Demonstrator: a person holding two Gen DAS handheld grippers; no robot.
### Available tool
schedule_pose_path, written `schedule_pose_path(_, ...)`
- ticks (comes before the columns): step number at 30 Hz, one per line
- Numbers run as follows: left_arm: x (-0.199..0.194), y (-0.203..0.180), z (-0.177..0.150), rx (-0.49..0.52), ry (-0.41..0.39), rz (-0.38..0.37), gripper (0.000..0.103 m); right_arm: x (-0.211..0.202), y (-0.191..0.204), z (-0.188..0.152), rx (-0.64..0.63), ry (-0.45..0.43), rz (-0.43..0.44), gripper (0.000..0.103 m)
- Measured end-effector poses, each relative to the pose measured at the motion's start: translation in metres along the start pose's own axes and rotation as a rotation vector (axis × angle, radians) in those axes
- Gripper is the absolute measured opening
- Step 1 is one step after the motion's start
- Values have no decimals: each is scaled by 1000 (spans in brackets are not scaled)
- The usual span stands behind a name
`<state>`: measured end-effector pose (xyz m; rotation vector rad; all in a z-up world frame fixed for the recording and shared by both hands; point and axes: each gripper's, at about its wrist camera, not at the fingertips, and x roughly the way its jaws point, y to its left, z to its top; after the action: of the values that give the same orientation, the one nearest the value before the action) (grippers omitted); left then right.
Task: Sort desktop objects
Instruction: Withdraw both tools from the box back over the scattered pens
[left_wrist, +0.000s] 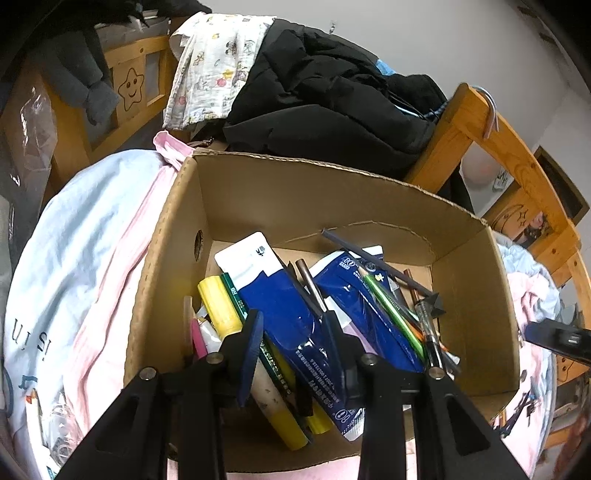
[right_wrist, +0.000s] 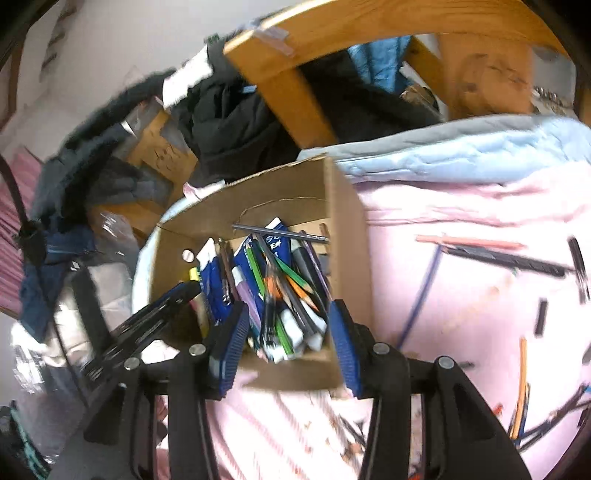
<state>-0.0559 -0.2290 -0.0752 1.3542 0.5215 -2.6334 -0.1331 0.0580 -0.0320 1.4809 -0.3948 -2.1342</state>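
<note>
While the left gripper (left_wrist: 293, 332) hangs low over the cardboard box (left_wrist: 476, 291), its jaws stand apart with nothing clamped, fingers reaching down among the stationery. Box sits on pink bedding (left_wrist: 99, 280), packed with items: yellow highlighter (left_wrist: 219, 306) at left, green HB pencil (left_wrist: 236, 295) just beside it, blue-and-white package (left_wrist: 280, 295) in the middle, second blue package (left_wrist: 354, 295) to its right, green pencil (left_wrist: 391, 306) lying across that one, a dark grey rod (left_wrist: 373, 258) resting slantwise on top toward the back wall, clear pen (left_wrist: 428, 325) near the right side. Pink pen (left_wrist: 198, 338) pokes up at the box's left wall. Right gripper (right_wrist: 290, 345) is further back, jaws also apart, empty, framing the near end of the same box (right_wrist: 347, 206); view is motion-blurred. In the right wrist view more things lie loose on the pink sheet (right_wrist: 461, 302) to the right of the box, well apart from it: orange-red pencil (right_wrist: 469, 242), black pen (right_wrist: 506, 260), blue pencil (right_wrist: 421, 295), orange pencil (right_wrist: 521, 384), plus small dark bits too blurred to name. The left gripper's arm (right_wrist: 147, 325) shows at the box's left edge. Behind the box: black jacket (left_wrist: 317, 103), printed white cloth (left_wrist: 214, 66), wooden bed frame (left_wrist: 509, 147).
</note>
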Motion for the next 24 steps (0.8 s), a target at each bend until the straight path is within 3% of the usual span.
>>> schedule_pose_path(3,-3,-3,-1,21,-9,15,34,-35,-28,-21,42,-30,4,55)
schedule_pose_path(9,-8,-14,-2,59,-18,31,34,-113,-111,-68,197,-79,-67,55)
schedule_pose_path(13,-11,-29,-6,131,-15,73,34,-164,-162,-95,323,-179,-51,62)
schedule_pose_path(17,-19,-43,-10,181,-20,114,34,-189,-187,-115,346,-268,-130,66)
schedule_pose_path(19,-24,-50,-14,202,-22,151,34,-192,-194,-118,360,-272,-165,67)
schedule_pose_path(24,-56,-80,-29,297,-98,196,35,-196,-206,-122,374,-268,-141,67)
